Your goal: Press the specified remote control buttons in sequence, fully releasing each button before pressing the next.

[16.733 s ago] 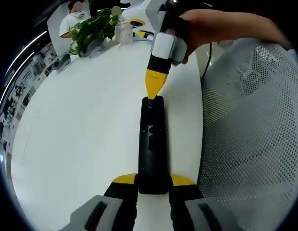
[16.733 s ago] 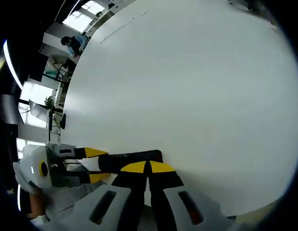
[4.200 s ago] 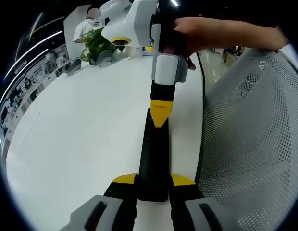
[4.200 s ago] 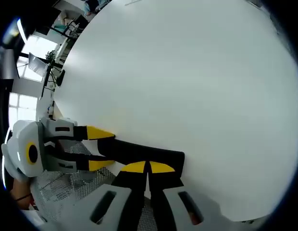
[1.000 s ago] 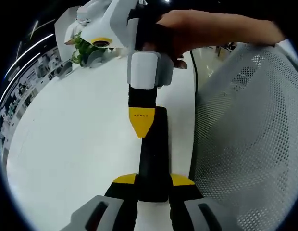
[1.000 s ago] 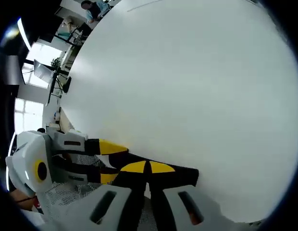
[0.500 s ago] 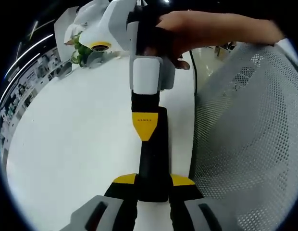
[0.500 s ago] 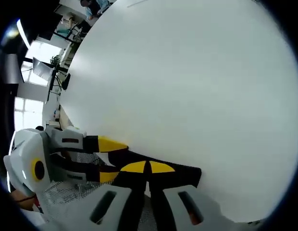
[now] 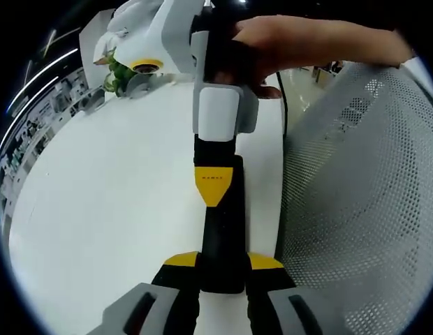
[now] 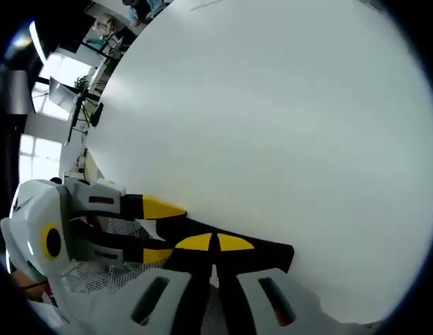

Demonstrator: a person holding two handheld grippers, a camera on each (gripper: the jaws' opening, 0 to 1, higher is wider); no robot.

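The remote [image 9: 222, 237] lies on a white table [image 9: 105, 209], long, slim and black, its near end clamped between the yellow-tipped jaws of the left gripper [image 9: 223, 264]. The left gripper view looks along its whole length and also takes in a hand [image 9: 286, 42] gripping the right gripper [image 9: 213, 202] from above, a white mesh chair back [image 9: 363, 195] on the right, and a green plant [image 9: 119, 70] at the table's far edge. The right gripper view looks nearly straight down: its own jaws [image 10: 215, 242] stand together, tips on the remote's [image 10: 223, 241] top face, with the left gripper [image 10: 157, 230] coming in from the left, clamped on the remote's end. That view gives bare tabletop [image 10: 272, 125] and a far window [image 10: 31, 157]. The buttons are hidden under the tips.
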